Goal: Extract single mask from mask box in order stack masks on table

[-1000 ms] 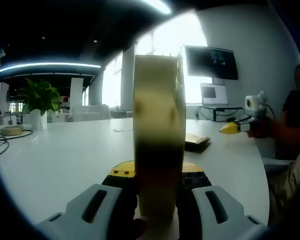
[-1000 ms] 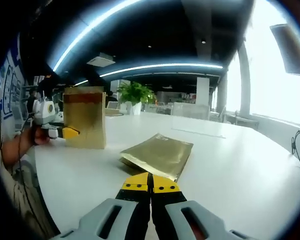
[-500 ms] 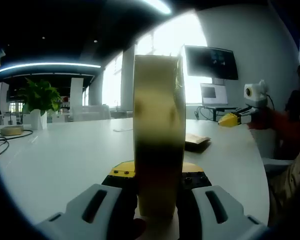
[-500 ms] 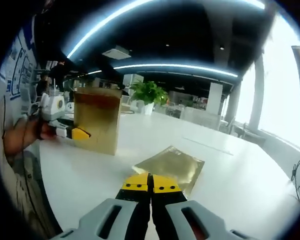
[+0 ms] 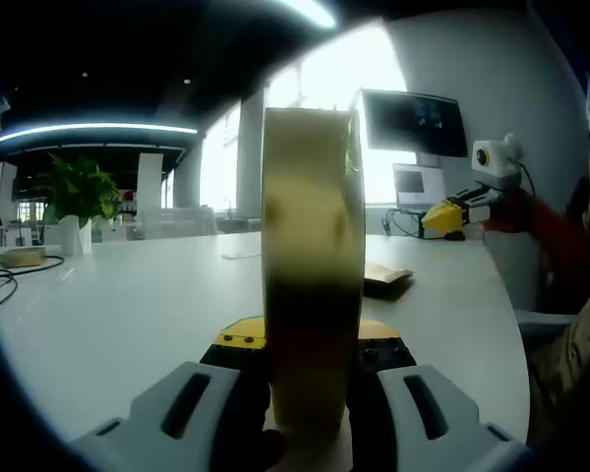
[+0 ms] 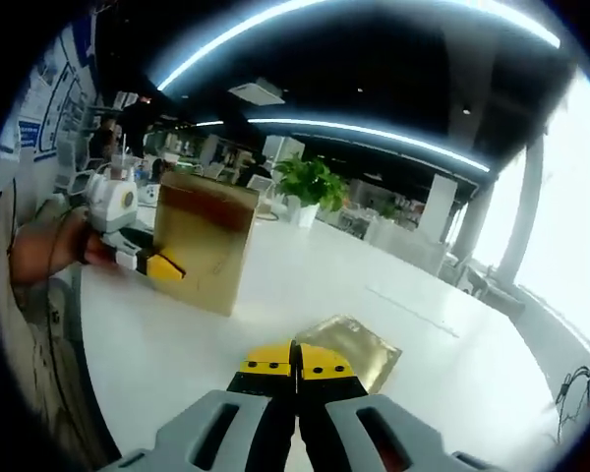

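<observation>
Left claw (image 5: 310,393) clamped on the gold mask box (image 5: 312,265), box upright on the white desk (image 5: 128,315), narrow side facing the camera, jaws pressed against both flanks near its base. Same grip seen from the right gripper view: left claw (image 6: 167,266) with yellow tips touching the box's (image 6: 204,254) side, hand (image 6: 54,251) behind it, box standing near the desk's (image 6: 157,344) left edge. Right claw (image 6: 296,369) clenched, yellow jaw tips touching each other, nothing between them, held above the desk. Flat gold mask pouch (image 6: 359,351) lying on the desk just past those tips, apart from the box, to its right. In the left gripper view the right claw (image 5: 442,216) is raised off the desk at the right side, held by a hand (image 5: 516,211), jaws look closed. Pouch (image 5: 383,276) visible there as a low flat packet on the desk just right of the box, partly hidden behind it. Background: potted plant (image 5: 77,202) near the desk's far left side, small flat roundish object (image 5: 22,256) with a cable (image 5: 5,280) at the left edge, wall monitor (image 5: 415,123) and a smaller screen (image 5: 421,184) beyond the far right edge, bright windows behind. Plant (image 6: 313,185) also behind the box in the right gripper view.
</observation>
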The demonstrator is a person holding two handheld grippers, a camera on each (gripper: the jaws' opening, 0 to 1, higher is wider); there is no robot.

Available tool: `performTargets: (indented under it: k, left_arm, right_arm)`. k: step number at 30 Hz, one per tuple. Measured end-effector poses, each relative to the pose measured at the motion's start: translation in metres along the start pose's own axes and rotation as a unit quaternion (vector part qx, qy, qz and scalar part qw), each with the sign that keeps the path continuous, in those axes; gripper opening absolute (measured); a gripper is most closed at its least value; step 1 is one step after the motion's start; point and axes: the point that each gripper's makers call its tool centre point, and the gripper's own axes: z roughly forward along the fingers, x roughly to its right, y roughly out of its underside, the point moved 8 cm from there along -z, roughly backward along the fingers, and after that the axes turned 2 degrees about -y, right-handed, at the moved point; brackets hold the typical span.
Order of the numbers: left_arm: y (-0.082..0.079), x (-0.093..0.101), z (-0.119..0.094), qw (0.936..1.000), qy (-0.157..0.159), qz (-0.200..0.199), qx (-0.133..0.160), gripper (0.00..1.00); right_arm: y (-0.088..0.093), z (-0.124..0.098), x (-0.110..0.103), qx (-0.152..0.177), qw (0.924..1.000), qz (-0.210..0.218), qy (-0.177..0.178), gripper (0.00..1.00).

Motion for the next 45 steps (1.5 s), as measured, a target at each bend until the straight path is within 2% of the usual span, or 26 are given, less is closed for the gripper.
performTargets:
  k: [9,24,30,34,42,45]
  left_arm:
    - [0.000,0.000,0.000,1.0000,0.000,0.000,0.000,0.20]
    - [0.000,0.001,0.000,1.0000,0.000,0.000,0.000,0.20]
    - [0.000,0.001,0.000,1.0000,0.000,0.000,0.000,0.20]
    - [0.000,0.001,0.000,1.0000,0.000,0.000,0.000,0.20]
    - [0.000,0.002,0.001,1.0000,0.000,0.000,0.000,0.20]
    - [0.000,0.001,0.001,1.0000,0.000,0.000,0.000,0.20]
  right_arm:
    - [-0.027,0.006,0.000,0.000,0.9984,-0.054,-0.016,0.00]
    - [-0.056,0.018,-0.002,-0.014,0.9908,-0.128,-0.041,0.00]
    - [-0.067,0.024,-0.007,-0.019,0.9847,-0.163,-0.060,0.00]
    - [-0.079,0.030,-0.013,-0.019,0.9775,-0.195,-0.078,0.00]
    - [-0.097,0.039,-0.024,-0.016,0.9672,-0.230,-0.107,0.00]
    - [-0.104,0.042,-0.029,-0.015,0.9609,-0.250,-0.117,0.00]
